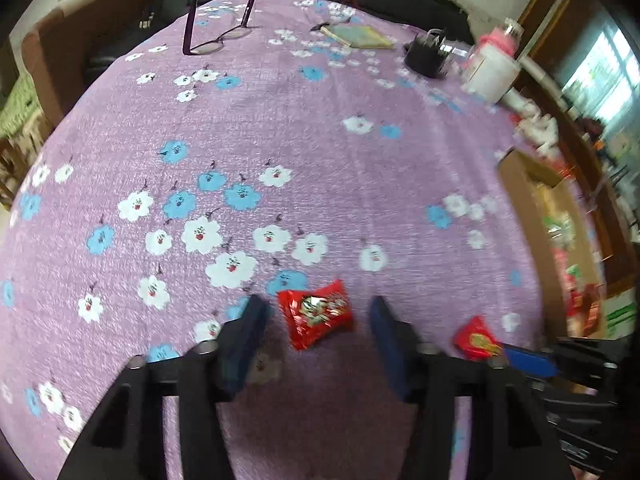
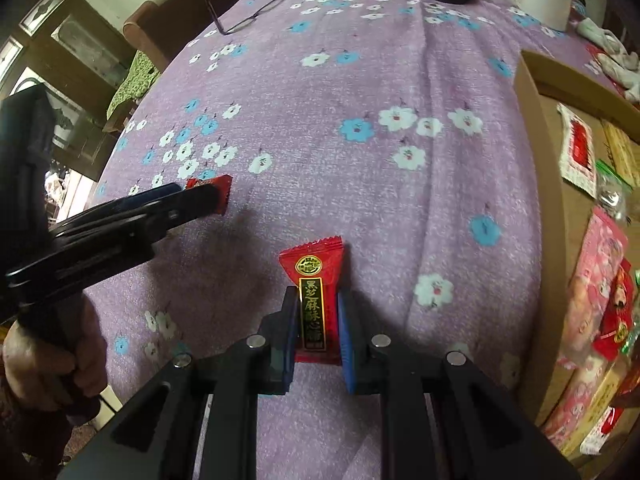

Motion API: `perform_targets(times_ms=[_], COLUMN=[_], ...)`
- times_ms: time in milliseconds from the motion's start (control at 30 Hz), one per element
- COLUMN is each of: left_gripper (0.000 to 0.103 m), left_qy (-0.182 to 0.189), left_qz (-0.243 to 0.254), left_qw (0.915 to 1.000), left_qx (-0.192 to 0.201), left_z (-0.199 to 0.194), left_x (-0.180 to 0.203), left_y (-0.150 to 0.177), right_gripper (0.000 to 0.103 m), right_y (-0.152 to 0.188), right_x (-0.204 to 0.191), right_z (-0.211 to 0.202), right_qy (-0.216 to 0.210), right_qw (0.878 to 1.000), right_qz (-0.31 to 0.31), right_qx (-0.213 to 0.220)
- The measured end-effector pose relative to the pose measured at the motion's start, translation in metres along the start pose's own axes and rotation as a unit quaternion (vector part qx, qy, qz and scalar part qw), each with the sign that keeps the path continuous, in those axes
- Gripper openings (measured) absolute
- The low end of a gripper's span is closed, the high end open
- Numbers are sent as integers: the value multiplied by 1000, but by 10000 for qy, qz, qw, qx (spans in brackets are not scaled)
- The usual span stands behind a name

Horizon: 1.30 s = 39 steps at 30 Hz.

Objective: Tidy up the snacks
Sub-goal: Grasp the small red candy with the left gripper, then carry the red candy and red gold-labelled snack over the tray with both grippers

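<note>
Red candy (image 2: 314,300) with gold writing is clamped between the blue pads of the right gripper (image 2: 316,320), just above the cloth. Another small red snack (image 1: 316,314) is seen lying on the cloth between the fingers of the left gripper (image 1: 318,312), which are apart and not touching it. The table is covered by a purple cloth (image 1: 320,140) with white and blue flowers. Glasses (image 1: 218,36), a notebook (image 1: 360,36), a black cup (image 1: 426,54) and a white jar (image 1: 492,68) are seen at the far end. A cardboard box (image 2: 540,128) full of snacks is seen well only from the right wrist, as is the hand (image 2: 48,356) holding the left gripper. Brown cabinets are seen around the room.
</note>
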State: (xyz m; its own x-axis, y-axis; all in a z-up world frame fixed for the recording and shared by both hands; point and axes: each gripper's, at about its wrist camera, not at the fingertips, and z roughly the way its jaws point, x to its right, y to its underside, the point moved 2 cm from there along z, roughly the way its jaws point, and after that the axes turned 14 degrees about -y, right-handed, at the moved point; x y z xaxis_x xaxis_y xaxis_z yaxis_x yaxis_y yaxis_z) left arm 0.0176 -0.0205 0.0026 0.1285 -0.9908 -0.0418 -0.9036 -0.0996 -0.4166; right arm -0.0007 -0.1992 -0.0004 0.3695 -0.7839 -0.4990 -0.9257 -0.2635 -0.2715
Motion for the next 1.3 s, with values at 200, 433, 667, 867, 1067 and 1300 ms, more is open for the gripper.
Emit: perform_targets(times_ms=[200, 433, 667, 867, 1067, 1300], left_gripper=[27, 22, 22, 22, 22, 22], left_qy=[-24, 97, 96, 39, 59, 158], left_qz=[9, 64, 263, 487, 639, 794], left_qw=[9999, 9994, 9980, 9959, 9940, 9912], left_qx=[142, 335, 571, 763, 882, 1045], left_z=[0, -22, -47, -62, -70, -80], left_x=[-1, 4, 16, 35, 55, 80], left_y=[0, 16, 24, 27, 25, 17], right_gripper=[17, 17, 17, 17, 17, 17], right_y=[1, 2, 5, 7, 12, 14], right_x=[-3, -2, -7, -8, -2, 8], right_z=[-10, -20, -27, -40, -59, -83], right_qy=[-16, -83, -181, -204, -139, -39], right_qw=[10000, 9997, 9995, 9992, 9986, 9974], right_qz=[32, 128, 91, 56, 77, 120], right_qx=[85, 167, 227, 349, 499, 709])
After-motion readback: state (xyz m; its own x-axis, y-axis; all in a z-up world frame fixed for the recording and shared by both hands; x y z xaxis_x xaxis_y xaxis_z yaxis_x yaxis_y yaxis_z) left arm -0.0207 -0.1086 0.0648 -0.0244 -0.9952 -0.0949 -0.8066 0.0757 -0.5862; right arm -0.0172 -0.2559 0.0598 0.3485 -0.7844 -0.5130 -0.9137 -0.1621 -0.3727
